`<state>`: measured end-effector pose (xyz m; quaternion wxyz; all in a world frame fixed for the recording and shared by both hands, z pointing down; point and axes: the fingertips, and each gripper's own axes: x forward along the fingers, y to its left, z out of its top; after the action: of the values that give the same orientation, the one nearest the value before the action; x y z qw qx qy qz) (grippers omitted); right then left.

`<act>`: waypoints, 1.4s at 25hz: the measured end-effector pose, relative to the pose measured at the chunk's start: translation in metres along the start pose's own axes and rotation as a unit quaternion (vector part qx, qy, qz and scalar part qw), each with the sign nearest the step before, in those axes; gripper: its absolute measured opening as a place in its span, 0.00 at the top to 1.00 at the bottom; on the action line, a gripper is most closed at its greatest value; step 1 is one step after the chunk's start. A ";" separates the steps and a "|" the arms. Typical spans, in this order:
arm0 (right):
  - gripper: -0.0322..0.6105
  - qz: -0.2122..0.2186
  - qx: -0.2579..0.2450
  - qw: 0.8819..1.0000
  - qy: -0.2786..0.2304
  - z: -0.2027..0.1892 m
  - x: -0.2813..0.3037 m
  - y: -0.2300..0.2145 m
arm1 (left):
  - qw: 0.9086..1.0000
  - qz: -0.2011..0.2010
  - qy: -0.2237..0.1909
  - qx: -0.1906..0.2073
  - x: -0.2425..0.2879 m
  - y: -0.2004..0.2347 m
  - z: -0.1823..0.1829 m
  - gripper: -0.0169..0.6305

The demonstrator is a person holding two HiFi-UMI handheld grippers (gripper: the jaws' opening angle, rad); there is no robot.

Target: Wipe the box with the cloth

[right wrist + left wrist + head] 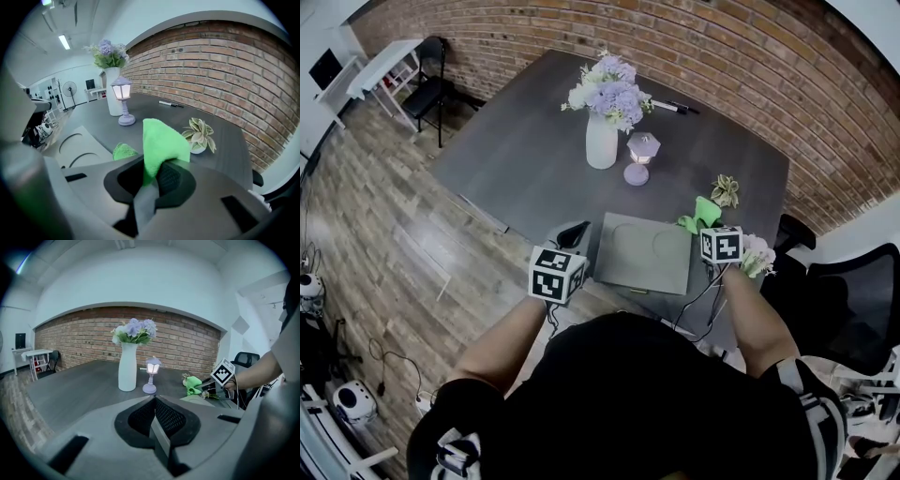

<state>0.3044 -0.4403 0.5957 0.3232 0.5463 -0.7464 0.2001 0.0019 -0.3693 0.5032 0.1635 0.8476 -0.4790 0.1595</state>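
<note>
From the head view, a dark grey tabletop [516, 159] has a tall white vase of purple flowers [601, 141] and a small purple lantern lamp [638, 157] near its middle. They stand well apart from the flat grey box [645, 251], which lies at the near edge. A little leafy plant in a white pot [726, 190] sits by the box's far right corner, and a black pen [670, 106] lies far back by the red brick wall [750, 66]. The left tongs [573, 234] are just beside the left side of the box. The right tongs [705, 225] are at its far right corner with the green cloth [704, 214]. In the left gripper view, the left tongs are pressed together with nothing in them, and the vase and lamp stand ahead. In the right gripper view, the right tongs are squeezed tight on the green cloth. One corner sticks up and a bunch hangs by the edge of the box, with the plant just behind.
</note>
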 end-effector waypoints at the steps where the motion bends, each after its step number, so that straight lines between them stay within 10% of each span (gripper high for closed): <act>1: 0.88 -0.004 0.002 1.000 0.002 -0.002 -0.001 -0.001 | 1.000 0.000 0.002 0.000 -0.001 0.001 -0.003 0.96; 35: 0.88 -0.093 0.111 0.989 0.028 -0.122 -0.092 0.059 | 0.989 -0.130 0.037 0.061 -0.035 -0.016 -0.034 0.96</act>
<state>0.2987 -0.2786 0.6211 0.2988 0.6398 -0.6563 0.2658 -0.0057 -0.3204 0.5170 0.1487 0.9047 -0.3473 0.1972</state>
